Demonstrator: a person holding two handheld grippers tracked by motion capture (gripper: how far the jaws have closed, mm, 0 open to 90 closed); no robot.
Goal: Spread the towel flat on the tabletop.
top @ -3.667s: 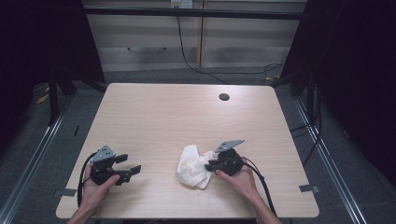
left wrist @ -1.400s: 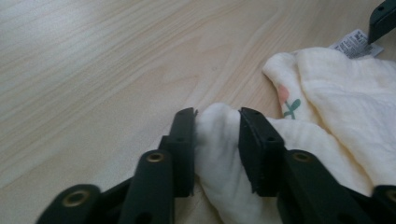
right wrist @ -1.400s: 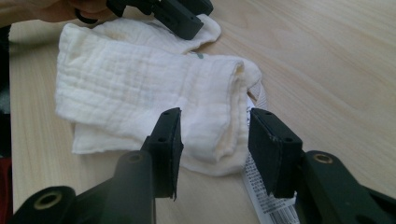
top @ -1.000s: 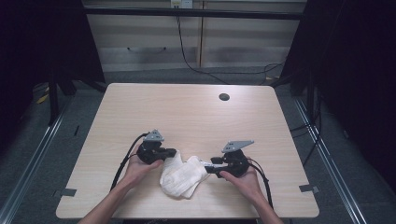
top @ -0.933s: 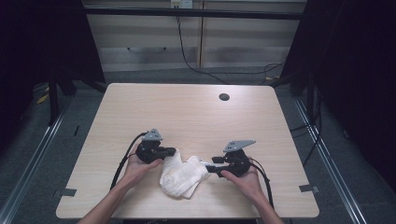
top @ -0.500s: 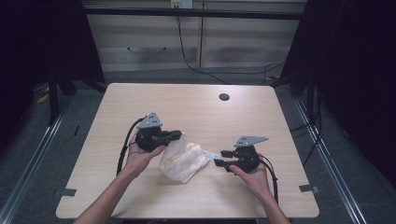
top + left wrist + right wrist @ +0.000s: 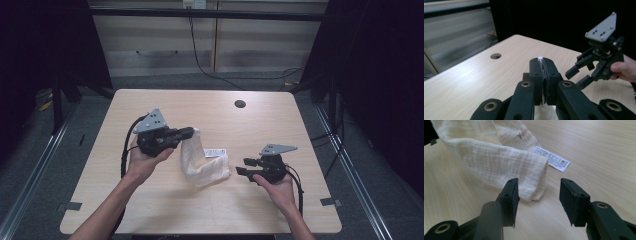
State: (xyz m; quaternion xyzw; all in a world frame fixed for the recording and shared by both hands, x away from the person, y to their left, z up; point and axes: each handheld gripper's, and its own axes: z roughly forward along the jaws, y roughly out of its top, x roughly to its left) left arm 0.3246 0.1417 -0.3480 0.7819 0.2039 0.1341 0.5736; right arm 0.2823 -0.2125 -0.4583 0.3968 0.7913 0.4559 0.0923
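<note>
Your left hand-held gripper was clamped shut on the cream cloth, lifting one end; your right hand-held gripper gaped empty just beside the low corner. Best to pinch one layer there.

Light wood desk with rounded corners is standing on a grey floor. Round cable hole is sitting near its far edge. Cream cloth is lying partly on the desk near the middle, one end lifted off; its white label is resting flat on the wood.
</note>
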